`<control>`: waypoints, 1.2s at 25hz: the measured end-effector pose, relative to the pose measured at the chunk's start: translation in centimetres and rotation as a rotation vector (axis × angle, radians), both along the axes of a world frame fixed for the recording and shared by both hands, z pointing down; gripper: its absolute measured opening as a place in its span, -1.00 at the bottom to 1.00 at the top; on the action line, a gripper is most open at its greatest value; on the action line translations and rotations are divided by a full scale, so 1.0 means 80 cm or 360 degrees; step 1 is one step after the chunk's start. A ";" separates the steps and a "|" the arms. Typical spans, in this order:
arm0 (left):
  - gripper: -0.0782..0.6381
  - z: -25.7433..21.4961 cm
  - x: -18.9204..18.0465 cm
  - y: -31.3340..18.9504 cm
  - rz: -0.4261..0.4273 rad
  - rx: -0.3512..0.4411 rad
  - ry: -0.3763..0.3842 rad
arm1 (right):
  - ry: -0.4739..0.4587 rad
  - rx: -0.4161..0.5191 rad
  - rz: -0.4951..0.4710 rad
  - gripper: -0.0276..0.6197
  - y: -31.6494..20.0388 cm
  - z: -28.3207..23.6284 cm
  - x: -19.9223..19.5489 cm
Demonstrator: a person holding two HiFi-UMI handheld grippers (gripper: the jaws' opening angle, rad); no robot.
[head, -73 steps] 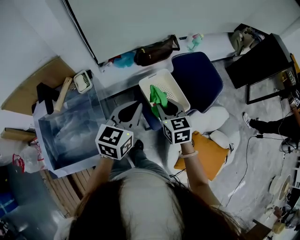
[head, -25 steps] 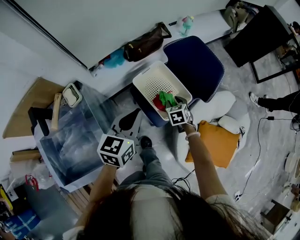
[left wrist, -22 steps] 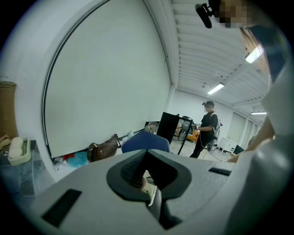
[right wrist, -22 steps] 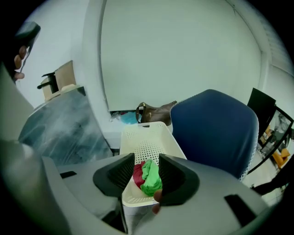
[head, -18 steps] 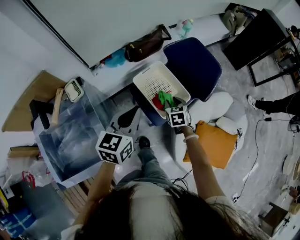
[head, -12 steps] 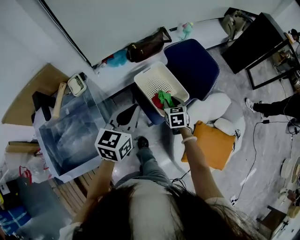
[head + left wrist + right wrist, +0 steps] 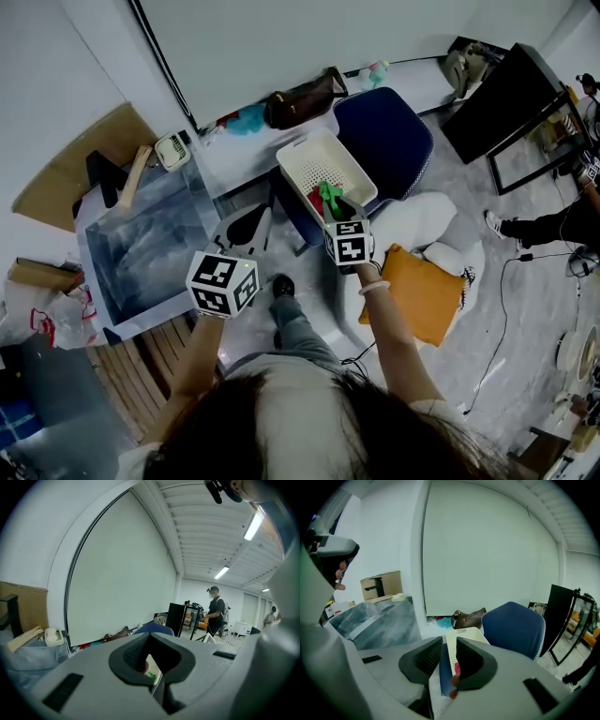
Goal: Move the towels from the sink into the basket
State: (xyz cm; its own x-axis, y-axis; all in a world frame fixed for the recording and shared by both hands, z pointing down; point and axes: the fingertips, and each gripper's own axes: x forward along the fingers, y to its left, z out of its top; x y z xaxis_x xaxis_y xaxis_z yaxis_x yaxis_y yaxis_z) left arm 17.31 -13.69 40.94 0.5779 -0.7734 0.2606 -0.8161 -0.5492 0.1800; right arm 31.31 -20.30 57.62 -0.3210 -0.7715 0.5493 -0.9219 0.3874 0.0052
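Grey marbled sink lies at nine o'clock of the left gripper, whose jaws stand slightly apart and empty. The white basket holds a red towel and a green towel (bunched at its near end). At its six o'clock, the right gripper has just been closing and is part-open on nothing.

One white perforated basket holds two towels: one green towel and one red towel. There is one sink, one blue chair, one brown bag and one orange cushion on the floor.
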 end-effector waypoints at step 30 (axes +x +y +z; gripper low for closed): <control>-0.76 -0.071 -0.026 0.150 -0.0071 0.0243 -0.0025 | -0.0219 0.0603 -0.0046 -0.83 0.190 -0.210 -0.056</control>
